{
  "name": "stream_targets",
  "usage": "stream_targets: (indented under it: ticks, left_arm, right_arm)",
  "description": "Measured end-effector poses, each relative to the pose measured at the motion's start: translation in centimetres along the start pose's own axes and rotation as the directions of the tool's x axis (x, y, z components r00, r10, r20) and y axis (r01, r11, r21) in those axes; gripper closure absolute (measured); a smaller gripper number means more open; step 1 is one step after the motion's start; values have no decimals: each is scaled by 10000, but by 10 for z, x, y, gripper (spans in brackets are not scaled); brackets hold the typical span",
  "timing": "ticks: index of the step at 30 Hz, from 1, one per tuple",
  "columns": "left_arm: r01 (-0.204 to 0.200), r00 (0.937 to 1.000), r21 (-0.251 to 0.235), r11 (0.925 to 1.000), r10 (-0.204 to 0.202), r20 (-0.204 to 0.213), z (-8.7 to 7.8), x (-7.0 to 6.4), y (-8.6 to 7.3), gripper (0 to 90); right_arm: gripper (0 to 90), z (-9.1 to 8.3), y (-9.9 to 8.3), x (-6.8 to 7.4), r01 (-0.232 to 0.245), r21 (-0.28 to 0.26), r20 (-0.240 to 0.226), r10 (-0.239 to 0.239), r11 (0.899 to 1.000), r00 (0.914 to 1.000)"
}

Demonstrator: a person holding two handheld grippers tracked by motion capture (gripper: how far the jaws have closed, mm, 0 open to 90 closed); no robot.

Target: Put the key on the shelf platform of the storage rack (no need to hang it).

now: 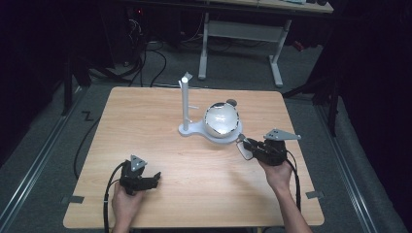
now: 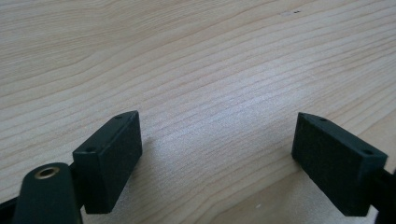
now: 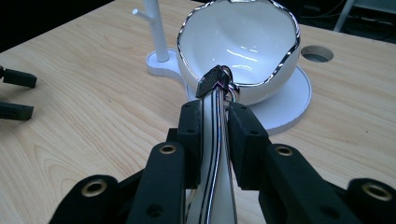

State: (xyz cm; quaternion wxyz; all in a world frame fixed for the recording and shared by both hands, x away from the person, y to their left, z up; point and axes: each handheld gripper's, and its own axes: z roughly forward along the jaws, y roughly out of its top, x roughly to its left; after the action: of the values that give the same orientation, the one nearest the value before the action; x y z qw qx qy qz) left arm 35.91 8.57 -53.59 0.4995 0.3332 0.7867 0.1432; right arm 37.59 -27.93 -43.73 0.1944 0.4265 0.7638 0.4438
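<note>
A white cup [image 1: 222, 121] with a silver rim lies tilted on the round base [image 1: 192, 130] of a white stand, its mouth facing me. The stand's thin post [image 1: 185, 104] with a small peg rises left of the cup. My right gripper [image 1: 250, 147] is at the cup's near right side. In the right gripper view the jaws [image 3: 215, 116] are shut on a white, silver-edged handle [image 3: 215, 154] that runs up to the cup [image 3: 238, 46], with a small dark tag at its top. My left gripper [image 1: 156, 178] rests open near the table's front left, bare wood between its fingers [image 2: 109, 158].
The wooden table [image 1: 145, 121] has a round cable hole [image 1: 231, 102] just behind the cup. Beyond the far edge stand a white desk frame [image 1: 243, 34] and cables on a grey floor. The left gripper's jaws [image 3: 16, 93] show at the left edge of the right gripper view.
</note>
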Motion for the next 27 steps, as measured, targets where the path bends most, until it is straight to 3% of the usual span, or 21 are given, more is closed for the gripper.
stream_targets:
  ticks: [12, 14, 20, 27]
  left_arm:
    - [6, 10000, 3, 10000, -6, -3, 0, 0, 0, 163]
    - [4, 10000, -5, 10000, -4, 0, 0, 0, 0, 164]
    - [27, 10000, -27, 10000, -27, -26, 0, 0, 0, 167]
    - [-35, 10000, 21, 10000, 35, 26, 0, 0, 0, 166]
  right_arm:
    - [764, 5, 22, -6, 102, 39, -84, -101, 9999, 9999]
    - [764, 8, 28, -8, -48, -33, -350, 47, 10000, 9994]
    - [764, 15, 41, -14, -63, 116, -436, 68, 9999, 9990]
    - [763, 24, 54, -17, -187, 22, -236, 188, 9998, 9995]
